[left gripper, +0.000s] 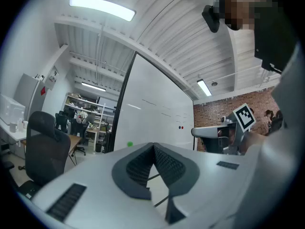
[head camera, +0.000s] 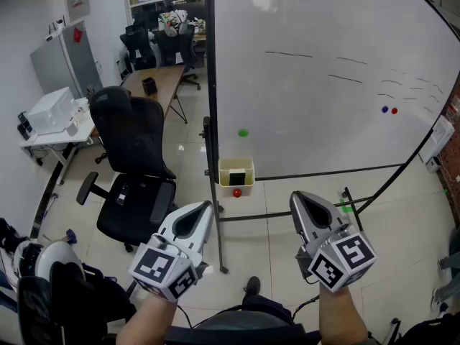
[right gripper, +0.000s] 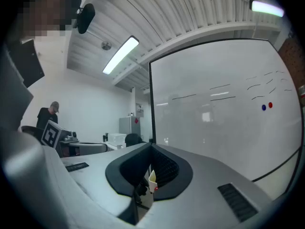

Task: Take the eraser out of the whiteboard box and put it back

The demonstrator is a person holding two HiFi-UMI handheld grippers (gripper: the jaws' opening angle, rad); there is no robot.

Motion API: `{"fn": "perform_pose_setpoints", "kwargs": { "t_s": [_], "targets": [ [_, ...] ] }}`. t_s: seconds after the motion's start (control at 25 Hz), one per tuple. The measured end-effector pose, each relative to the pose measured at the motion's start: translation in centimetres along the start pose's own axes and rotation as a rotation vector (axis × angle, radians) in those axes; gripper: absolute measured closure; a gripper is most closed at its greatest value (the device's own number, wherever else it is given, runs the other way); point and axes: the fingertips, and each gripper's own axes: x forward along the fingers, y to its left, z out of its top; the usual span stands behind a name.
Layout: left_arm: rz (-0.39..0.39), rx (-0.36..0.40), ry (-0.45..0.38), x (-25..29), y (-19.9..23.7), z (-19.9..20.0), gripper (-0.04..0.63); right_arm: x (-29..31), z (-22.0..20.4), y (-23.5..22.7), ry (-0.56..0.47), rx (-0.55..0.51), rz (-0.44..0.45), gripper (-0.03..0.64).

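A cream whiteboard box [head camera: 236, 168] hangs at the lower left of the whiteboard [head camera: 323, 77], with a dark eraser [head camera: 236, 178] standing inside it. A red magnet [head camera: 236, 192] sits just under the box. Both grippers are held level, side by side, well short of the board. My left gripper [head camera: 207, 205] is shut and empty, its jaws meeting at the tip [left gripper: 153, 147]. My right gripper [head camera: 296, 196] is also shut on nothing, and a sliver of the box [right gripper: 151, 178] shows through the gap below its jaw tips [right gripper: 151, 147].
A black office chair [head camera: 133, 164] stands left of the whiteboard's stand post [head camera: 213, 192]. Behind it are a wooden desk [head camera: 154, 81] and a white table [head camera: 54, 131]. A green magnet [head camera: 243, 132] and blue and red magnets [head camera: 389, 110] dot the board.
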Motion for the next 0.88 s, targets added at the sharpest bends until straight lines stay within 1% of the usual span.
{"fn": "perform_pose_setpoints", "kwargs": {
  "t_s": [0.16, 0.24, 0.36, 0.44, 0.56, 0.64, 0.76, 0.84, 0.88],
  "targets": [
    [0.02, -0.009, 0.003, 3.8, 1.8, 0.4, 0.561, 3.5, -0.5, -2.8, 0.019, -0.005, 0.03, 0.588],
    [0.039, 0.003, 0.007, 5.8, 2.7, 0.9, 0.561, 5.3, -0.6, -4.2, 0.024, 0.005, 0.053, 0.557],
    [0.083, 0.013, 0.013, 8.2, 4.3, 1.2, 0.561, 8.0, -1.3, -5.6, 0.042, 0.016, 0.099, 0.532],
    [0.104, 0.016, 0.014, 9.5, 5.1, 1.2, 0.561, 9.6, -1.9, -6.0, 0.058, 0.014, 0.139, 0.492],
    [0.125, 0.018, 0.02, 11.1, 6.3, 0.9, 0.561, 11.8, -3.0, -6.6, 0.082, 0.012, 0.173, 0.475],
    [0.128, 0.018, 0.036, 11.9, 7.1, 0.6, 0.561, 13.1, -3.9, -6.9, 0.106, 0.027, 0.176, 0.429],
    [0.117, 0.024, 0.04, 12.8, 9.2, 0.3, 0.561, 15.1, -5.6, -6.8, 0.141, 0.032, 0.156, 0.425],
    [0.103, 0.017, 0.039, 13.3, 11.0, 0.1, 0.561, 16.7, -6.5, -7.0, 0.153, 0.034, 0.124, 0.396],
    [0.09, 0.017, 0.044, 13.4, 11.9, 0.0, 0.561, 17.5, -6.9, -7.1, 0.158, 0.037, 0.103, 0.394]
  ]
}}
